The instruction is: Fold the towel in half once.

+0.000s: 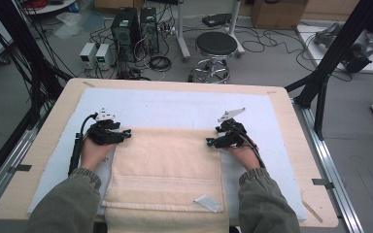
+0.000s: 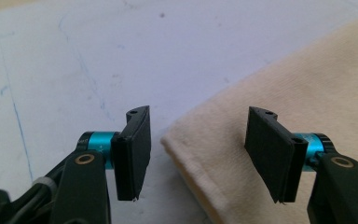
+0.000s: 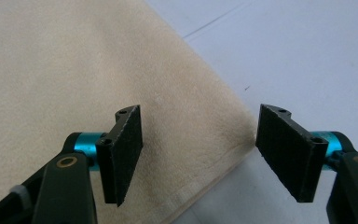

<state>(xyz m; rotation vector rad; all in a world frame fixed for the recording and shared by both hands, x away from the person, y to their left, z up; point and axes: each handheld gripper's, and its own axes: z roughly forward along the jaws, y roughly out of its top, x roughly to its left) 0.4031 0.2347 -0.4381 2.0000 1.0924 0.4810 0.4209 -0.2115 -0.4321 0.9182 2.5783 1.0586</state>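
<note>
A cream towel (image 1: 167,165) lies folded on the white mat (image 1: 175,104), and its near end hangs over the table's front edge. My left gripper (image 1: 126,135) rests at the towel's far left corner, jaws open. In the left gripper view the towel (image 2: 307,93) corner lies between the open jaws of the left gripper (image 2: 198,154), untouched by the pads. My right gripper (image 1: 210,141) sits at the far right corner. In the right gripper view the towel (image 3: 74,70) edge runs under the open right gripper (image 3: 198,154), with the corner close to the right-hand pad (image 3: 284,154).
A wooden table (image 1: 291,121) carries the mat. A small white label (image 1: 208,203) lies on the towel near the front. Beyond the table stand a stool (image 1: 216,46), computer cases (image 1: 126,29) and cables. A black frame post (image 1: 330,58) rises at the right.
</note>
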